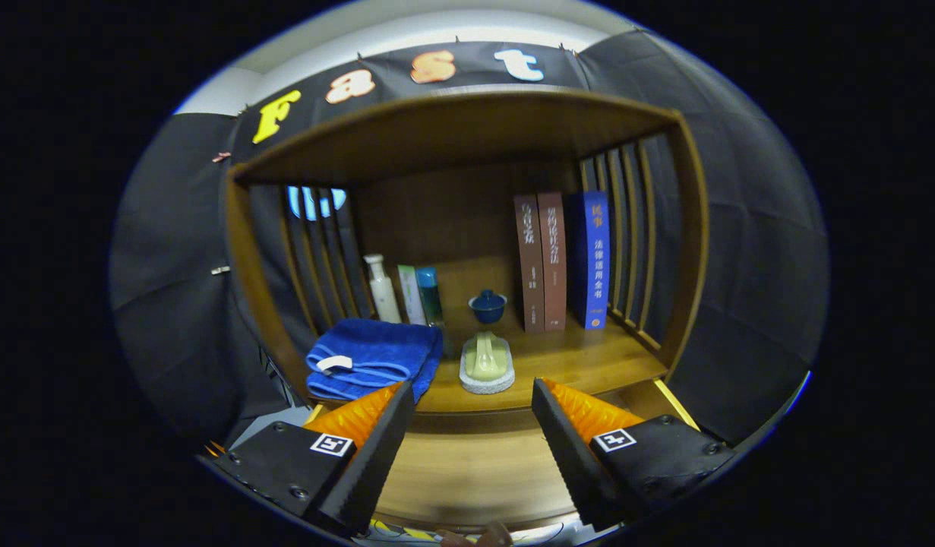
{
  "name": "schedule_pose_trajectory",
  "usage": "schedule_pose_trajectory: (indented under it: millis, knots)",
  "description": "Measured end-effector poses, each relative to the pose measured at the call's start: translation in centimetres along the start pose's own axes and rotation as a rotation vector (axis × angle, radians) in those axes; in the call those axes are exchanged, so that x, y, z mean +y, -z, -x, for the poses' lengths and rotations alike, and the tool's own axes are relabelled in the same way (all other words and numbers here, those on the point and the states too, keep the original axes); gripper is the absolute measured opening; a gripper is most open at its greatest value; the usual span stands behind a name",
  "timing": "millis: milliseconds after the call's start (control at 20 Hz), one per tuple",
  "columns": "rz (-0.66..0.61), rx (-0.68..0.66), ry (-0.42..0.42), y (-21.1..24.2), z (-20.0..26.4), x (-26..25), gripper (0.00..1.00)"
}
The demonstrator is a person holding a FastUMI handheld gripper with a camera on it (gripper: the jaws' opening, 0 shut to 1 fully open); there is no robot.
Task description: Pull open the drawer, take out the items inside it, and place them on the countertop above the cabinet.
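Note:
My gripper (473, 414) is open, with nothing between its fingers (376, 448). It hovers in front of a wooden cabinet, just above the front edge of its countertop (573, 365). Below the fingers lies a flat wooden surface (467, 471), which looks like the drawer's front or top; I cannot tell whether the drawer is open. On the countertop just beyond the fingers sit a pale green brush on a grey pad (487, 365) and a folded blue towel (376, 357).
A small blue lidded cup (488, 305) stands further back. Three upright books (562, 262) lean at the right, and a white bottle (382, 289) and two slim tubes (421, 295) stand at the left. Slatted sides and a wooden top enclose the shelf.

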State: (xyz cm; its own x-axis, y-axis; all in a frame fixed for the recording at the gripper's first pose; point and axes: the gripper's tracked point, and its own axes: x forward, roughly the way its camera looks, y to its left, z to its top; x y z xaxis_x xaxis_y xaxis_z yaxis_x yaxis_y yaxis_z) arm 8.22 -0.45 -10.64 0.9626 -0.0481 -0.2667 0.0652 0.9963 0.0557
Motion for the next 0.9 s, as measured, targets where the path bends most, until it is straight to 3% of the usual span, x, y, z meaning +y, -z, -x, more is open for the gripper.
schedule_pose_trajectory:
  millis: [200,400,550,900]
  knots:
    - [0.006,-0.092,0.009,4.1,6.0,-0.5,0.98]
    - [-0.025,-0.118,0.021,9.7,8.5,-1.3,0.99]
    - [-0.019,-0.076,0.027,14.4,8.5,-1.8,0.99]
    - [-0.003,-0.019,0.046,20.0,6.8,-1.9,0.99]
